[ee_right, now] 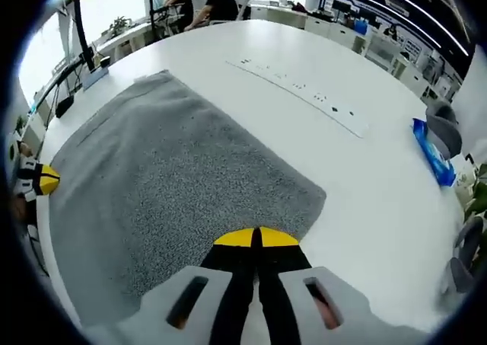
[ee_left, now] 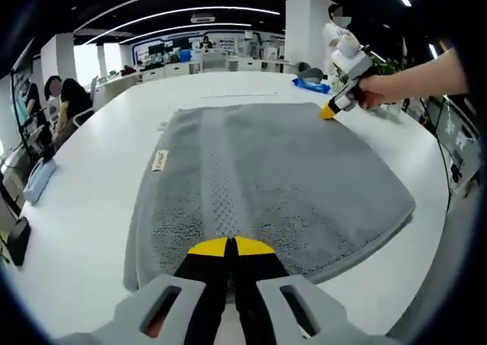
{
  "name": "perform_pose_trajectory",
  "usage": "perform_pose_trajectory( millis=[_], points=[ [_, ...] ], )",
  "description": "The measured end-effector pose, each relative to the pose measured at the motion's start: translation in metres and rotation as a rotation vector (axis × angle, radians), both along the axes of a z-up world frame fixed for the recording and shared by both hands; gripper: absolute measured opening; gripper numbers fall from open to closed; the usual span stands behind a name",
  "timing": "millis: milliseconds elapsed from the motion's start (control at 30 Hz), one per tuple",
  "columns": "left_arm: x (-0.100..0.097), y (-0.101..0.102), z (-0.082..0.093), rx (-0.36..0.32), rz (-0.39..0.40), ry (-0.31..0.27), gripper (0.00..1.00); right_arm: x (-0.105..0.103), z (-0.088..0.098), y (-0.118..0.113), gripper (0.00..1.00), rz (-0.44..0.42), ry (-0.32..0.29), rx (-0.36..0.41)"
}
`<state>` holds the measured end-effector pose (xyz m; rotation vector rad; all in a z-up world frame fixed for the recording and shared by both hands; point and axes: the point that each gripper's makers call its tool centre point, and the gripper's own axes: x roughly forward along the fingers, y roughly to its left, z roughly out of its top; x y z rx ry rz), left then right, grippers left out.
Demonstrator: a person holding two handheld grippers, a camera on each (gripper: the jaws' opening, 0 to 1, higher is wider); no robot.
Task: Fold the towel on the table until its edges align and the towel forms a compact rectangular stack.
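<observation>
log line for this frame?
towel: flat on table | left gripper: shut, near edge | right gripper: shut, opposite edge

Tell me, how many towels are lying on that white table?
1. A grey towel lies spread flat on the table, with a hand-held gripper at its near edge and another at its far corner. Nothing suggests another hidden.

Bright, even light comes from ceiling strip lights (ee_left: 190,11) and windows (ee_right: 99,2), which blow out white. The desk (ee_left: 91,185) glares pale, shadows are faint. Fisheye bending curves the edges, and far background is soft. The towel (ee_left: 274,177) weave stays sharp.
</observation>
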<state>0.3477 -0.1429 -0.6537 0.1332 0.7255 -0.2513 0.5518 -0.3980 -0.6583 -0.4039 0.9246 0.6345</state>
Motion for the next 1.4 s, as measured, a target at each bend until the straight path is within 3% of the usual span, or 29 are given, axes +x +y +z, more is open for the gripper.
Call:
perform_pose_trajectory(
  millis=[333, 600, 1067, 1400],
  points=[
    [0.007, -0.002, -0.003, 0.093, -0.029, 0.071, 0.01, -0.009, 0.000, -0.015, 0.00, -0.015, -0.007, -0.069],
    [0.012, -0.009, -0.003, 0.082, -0.053, 0.144, 0.01, -0.008, -0.004, -0.031, 0.00, -0.028, 0.020, -0.084],
    [0.011, -0.038, -0.004, 0.069, -0.113, 0.162, 0.01, -0.015, -0.005, -0.068, 0.00, -0.069, 0.049, -0.107],
    [0.006, -0.069, -0.004, 0.065, -0.191, 0.175, 0.01, -0.025, -0.004, -0.099, 0.00, -0.101, 0.053, -0.135]
  ],
)
